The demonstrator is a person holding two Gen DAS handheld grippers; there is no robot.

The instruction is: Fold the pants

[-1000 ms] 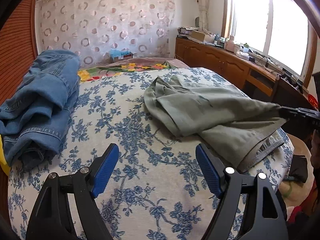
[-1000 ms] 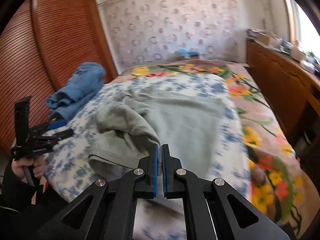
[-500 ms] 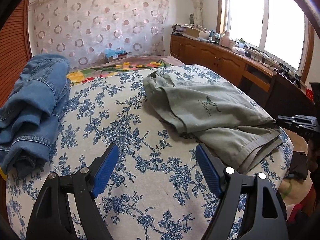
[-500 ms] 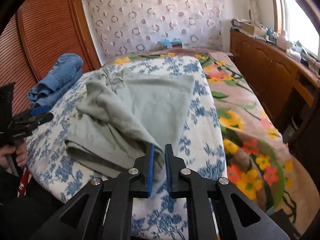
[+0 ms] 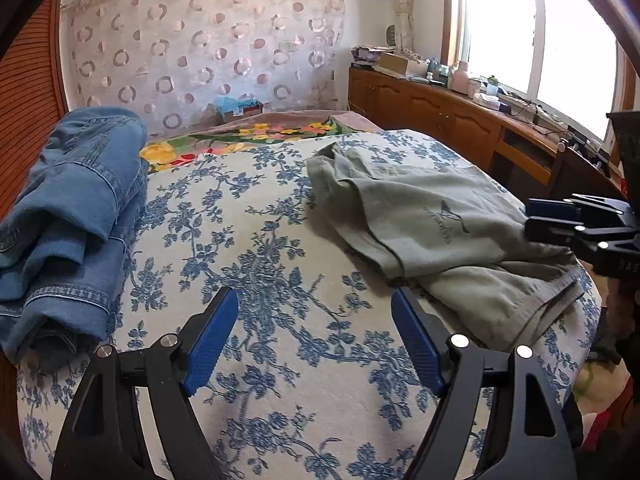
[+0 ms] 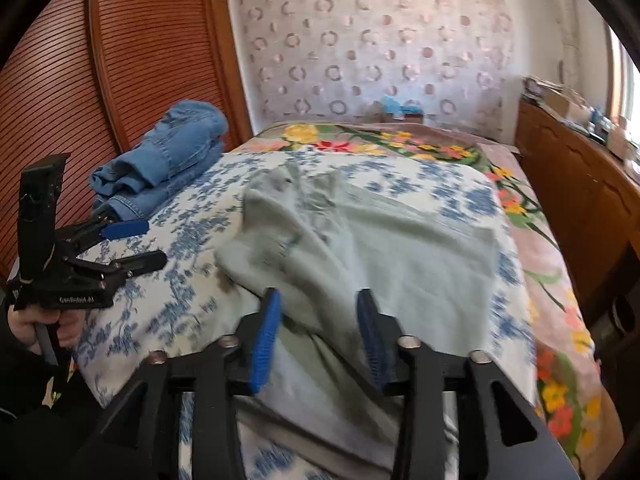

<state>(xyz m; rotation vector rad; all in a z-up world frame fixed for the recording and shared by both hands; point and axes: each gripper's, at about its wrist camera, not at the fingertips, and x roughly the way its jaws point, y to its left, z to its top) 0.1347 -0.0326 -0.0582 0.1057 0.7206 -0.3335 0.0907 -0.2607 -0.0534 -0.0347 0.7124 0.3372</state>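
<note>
Grey-green pants [image 5: 440, 220] lie folded over on the floral bedspread [image 5: 260, 264], with their hem near the bed's right corner. My left gripper [image 5: 312, 312] hovers open above bare bedspread, left of the pants, with nothing between its blue pads. In the right wrist view the pants [image 6: 400, 248] spread out ahead of my right gripper [image 6: 318, 316]. Its jaws are opening, and a fold of the cloth lies below and between the pads without being pressed. The right gripper [image 5: 560, 220] also shows at the pants' right edge in the left wrist view.
Blue jeans [image 5: 72, 200] are piled at the bed's left side by a slatted wooden door [image 6: 120, 60]. A flowered blanket [image 6: 540, 260] covers the far and right side of the bed. A wooden cabinet [image 5: 440, 116] with clutter runs under the window. A hand [image 6: 40, 324] holds the left gripper [image 6: 120, 248].
The right gripper was shut on the pants' edge and has let it go, its jaws parting. The lifted pants leg has come down flat onto the bed. The left gripper barely moved.
</note>
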